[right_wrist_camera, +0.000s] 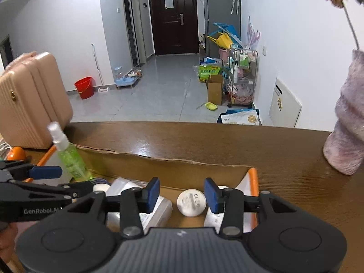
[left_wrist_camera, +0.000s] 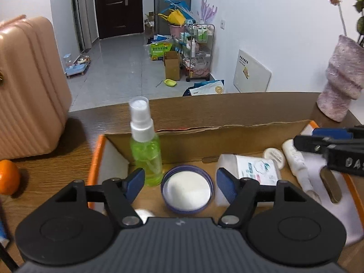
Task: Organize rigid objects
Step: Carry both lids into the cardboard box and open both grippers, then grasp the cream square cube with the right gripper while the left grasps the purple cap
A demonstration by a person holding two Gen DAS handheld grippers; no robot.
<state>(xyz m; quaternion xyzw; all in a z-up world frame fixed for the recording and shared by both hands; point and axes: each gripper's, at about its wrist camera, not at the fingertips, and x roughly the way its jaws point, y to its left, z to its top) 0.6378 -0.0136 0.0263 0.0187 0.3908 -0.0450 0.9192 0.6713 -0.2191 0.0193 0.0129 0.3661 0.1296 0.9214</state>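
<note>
Your left claw point(left_wrist_camera: 180, 183) hangs low over a shallow cardboard box point(left_wrist_camera: 227, 134) with orange edging, which sits on a brown wooden tabletop point(left_wrist_camera: 56, 159). Its blue-padded fingers point(left_wrist_camera: 134, 185) are spread wide and hold nothing. Between them, on the box floor, lies a round purple-rimmed jar lid point(left_wrist_camera: 187, 188) with a white centre, untouched by either pad. Just beyond the left pad a green spray bottle point(left_wrist_camera: 145, 152) with a white pump top stands upright in the box's far left corner. Right of the lid lies a clear-wrapped white packet point(left_wrist_camera: 254, 168) with coloured print. Further right are a small white disc point(left_wrist_camera: 274, 155) and a white tube point(left_wrist_camera: 295, 161) lying flat, then a dark brown oval piece point(left_wrist_camera: 331, 187) on a white liner.

Your right claw point(right_wrist_camera: 182, 195) hovers over the right half of the same box, also open and empty. Between its blue pads, lower down, sits the white disc point(right_wrist_camera: 191, 202), showing small printed marks. The wrapped packet point(right_wrist_camera: 159, 211) lies below its left finger, and the spray bottle point(right_wrist_camera: 70, 157) appears at far left, leaning in the fisheye view.

On the tabletop outside the box, a pink ribbed suitcase point(left_wrist_camera: 27, 86) stands to the left with an orange point(left_wrist_camera: 8, 177) beside it, and a mauve textured vase point(left_wrist_camera: 341, 84) stands to the right.
</note>
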